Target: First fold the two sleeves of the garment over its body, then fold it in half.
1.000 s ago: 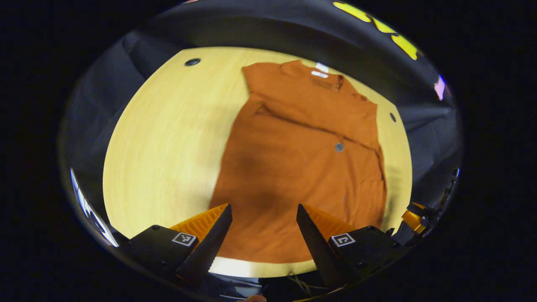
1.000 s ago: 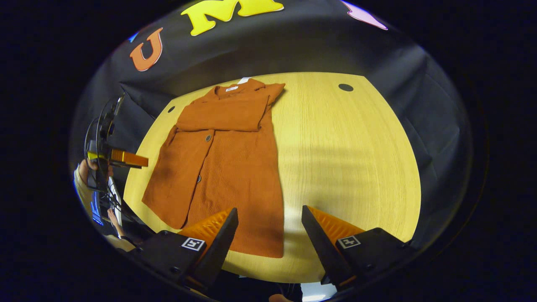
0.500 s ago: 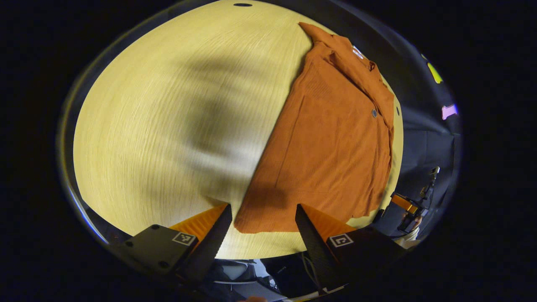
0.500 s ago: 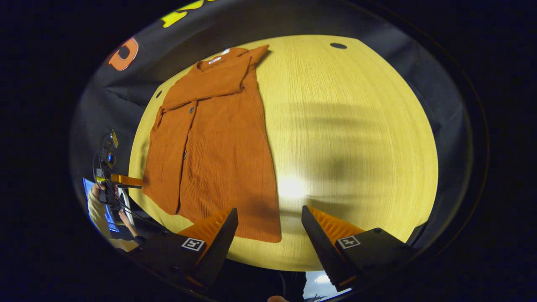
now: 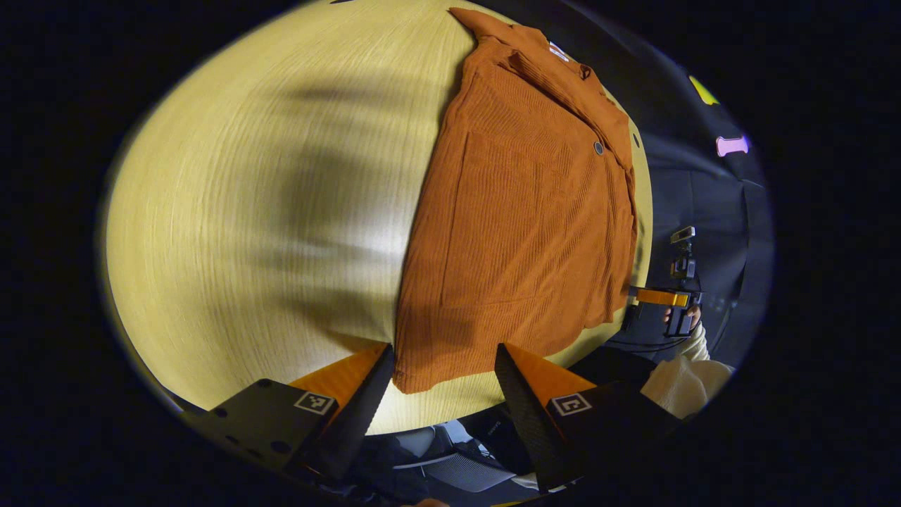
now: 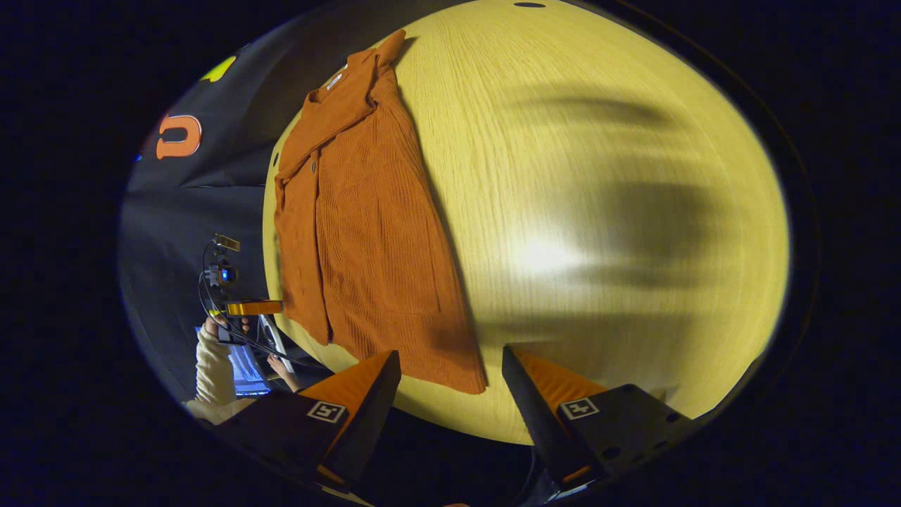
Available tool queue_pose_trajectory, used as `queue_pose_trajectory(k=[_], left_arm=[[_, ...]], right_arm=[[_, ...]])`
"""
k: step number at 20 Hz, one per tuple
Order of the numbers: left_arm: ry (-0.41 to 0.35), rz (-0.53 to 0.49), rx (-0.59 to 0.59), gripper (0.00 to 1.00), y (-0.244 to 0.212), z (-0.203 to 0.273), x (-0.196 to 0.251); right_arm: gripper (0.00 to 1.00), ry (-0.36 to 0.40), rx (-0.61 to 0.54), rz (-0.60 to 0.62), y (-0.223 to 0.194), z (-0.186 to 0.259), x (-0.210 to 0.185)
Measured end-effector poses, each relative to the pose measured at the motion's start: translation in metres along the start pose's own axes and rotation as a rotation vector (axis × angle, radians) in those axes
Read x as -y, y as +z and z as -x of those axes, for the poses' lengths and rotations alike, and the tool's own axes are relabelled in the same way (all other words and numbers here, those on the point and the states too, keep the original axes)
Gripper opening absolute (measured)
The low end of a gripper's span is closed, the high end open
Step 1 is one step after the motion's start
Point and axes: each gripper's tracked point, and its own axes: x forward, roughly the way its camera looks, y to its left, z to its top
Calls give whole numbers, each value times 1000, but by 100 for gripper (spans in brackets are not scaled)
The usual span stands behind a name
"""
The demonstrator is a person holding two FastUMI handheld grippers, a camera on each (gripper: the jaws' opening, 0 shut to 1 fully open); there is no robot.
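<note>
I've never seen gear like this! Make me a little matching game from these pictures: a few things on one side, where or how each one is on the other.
Things:
1. garment
2. table
3. left gripper
4. button

Places or states:
a. open, at a hem corner
b. lying flat, sleeves folded in
c. on the garment's front
d. under the garment

Pairs: 1-b, 2-d, 3-a, 4-c

ribbed matt cloth garment (image 5: 521,225) lies on a smooth, faintly glossy wood-grain table (image 5: 267,211).
</note>
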Motion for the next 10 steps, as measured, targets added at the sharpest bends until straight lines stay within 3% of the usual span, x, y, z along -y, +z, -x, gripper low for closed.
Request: queue_pose_trajectory(k=[2, 4, 6, 7, 8, 9, 10], left_arm=[[-16, 12, 1, 94, 3, -2, 5], [-25, 33, 12, 92, 10, -6, 14], [-16, 30, 32, 91, 13, -9, 16], [26, 20, 10, 90, 8, -17, 10], [60, 2, 28, 77, 20, -21, 9], [79, 2, 26, 58, 22, -25, 9], [90, 1, 38, 38, 23, -26, 8]], right_arm=[[93, 31, -19, 5, -1, -11, -14], [92, 9, -30, 58, -5, -18, -17], [76, 1, -54, 99, -9, -26, -22], [73, 6, -64, 105, -11, -28, -25], [73, -5, -72, 109, -10, -32, -25], [73, 1, -79, 109, -13, -35, -27], [65, 2, -83, 112, -14, -38, -30]])
